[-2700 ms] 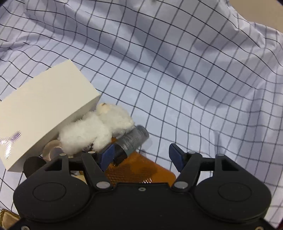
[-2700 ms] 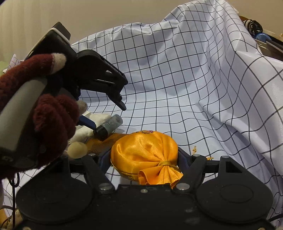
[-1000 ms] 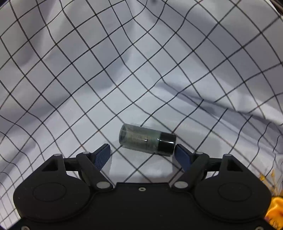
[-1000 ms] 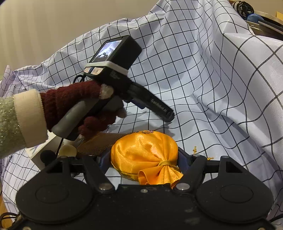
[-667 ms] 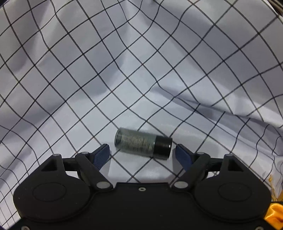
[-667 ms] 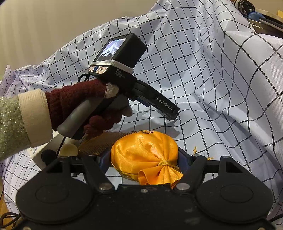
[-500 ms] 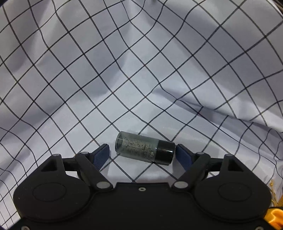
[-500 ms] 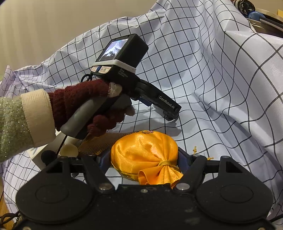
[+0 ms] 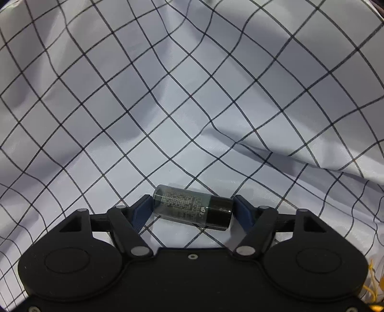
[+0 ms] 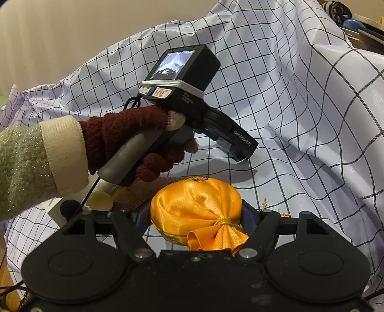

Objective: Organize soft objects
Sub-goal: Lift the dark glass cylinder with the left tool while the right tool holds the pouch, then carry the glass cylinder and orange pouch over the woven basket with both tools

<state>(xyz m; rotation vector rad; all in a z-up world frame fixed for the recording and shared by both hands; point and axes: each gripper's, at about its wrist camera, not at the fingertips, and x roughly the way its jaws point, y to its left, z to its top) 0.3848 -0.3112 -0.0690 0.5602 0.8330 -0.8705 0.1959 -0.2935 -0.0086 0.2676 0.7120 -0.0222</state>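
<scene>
In the left wrist view my left gripper is shut on a small dark translucent bottle with a black cap, held crosswise between the blue pads, just above the checked cloth. In the right wrist view my right gripper is shut on a yellow satin pouch with a tied neck. The left gripper, held by a hand in a dark red glove, shows there too, low over the cloth beyond the pouch.
The checked cloth rises in folds at the back and right. A brown mesh pad, a pale round piece and a white box lie at the left behind the pouch. Dark items sit at the far top right.
The left gripper's jaws have closed on the bottle, which lay free between them half a second ago. The right gripper still holds the pouch, unmoved.
</scene>
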